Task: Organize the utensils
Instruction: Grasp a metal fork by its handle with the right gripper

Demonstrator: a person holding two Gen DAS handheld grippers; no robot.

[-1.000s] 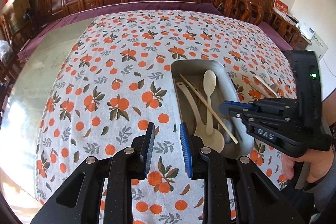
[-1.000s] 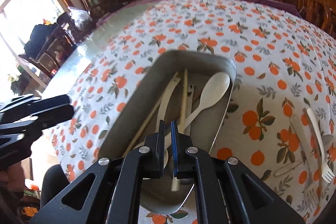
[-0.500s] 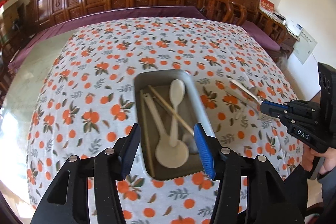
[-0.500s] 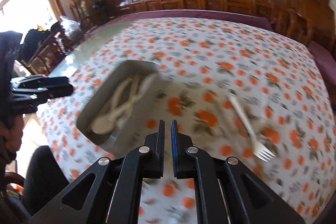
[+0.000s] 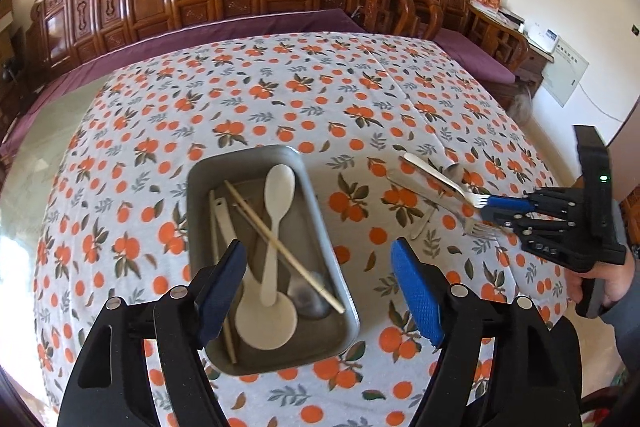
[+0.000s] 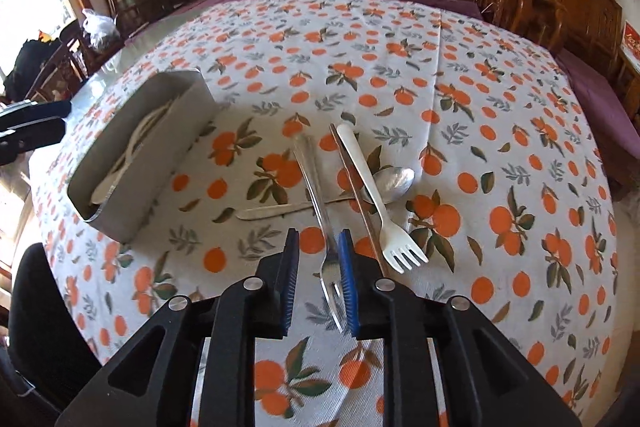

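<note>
Orange-print table (image 6: 460, 75): right gripper (image 6: 318, 279) has just been opening, metal fork (image 6: 320, 211) between its jaws, ungripped; left gripper (image 5: 316, 291) has just been opening, empty, above metal tray (image 5: 320, 227).

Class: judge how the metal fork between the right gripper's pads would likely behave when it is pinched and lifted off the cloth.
The metal fork looks thin, polished and rigid, so it probably stays stiff but may slip in the right gripper. Its handle crosses over the metal spoon, so lifting may nudge that. Gripped near the tines, the long handle would likely droop.
</note>
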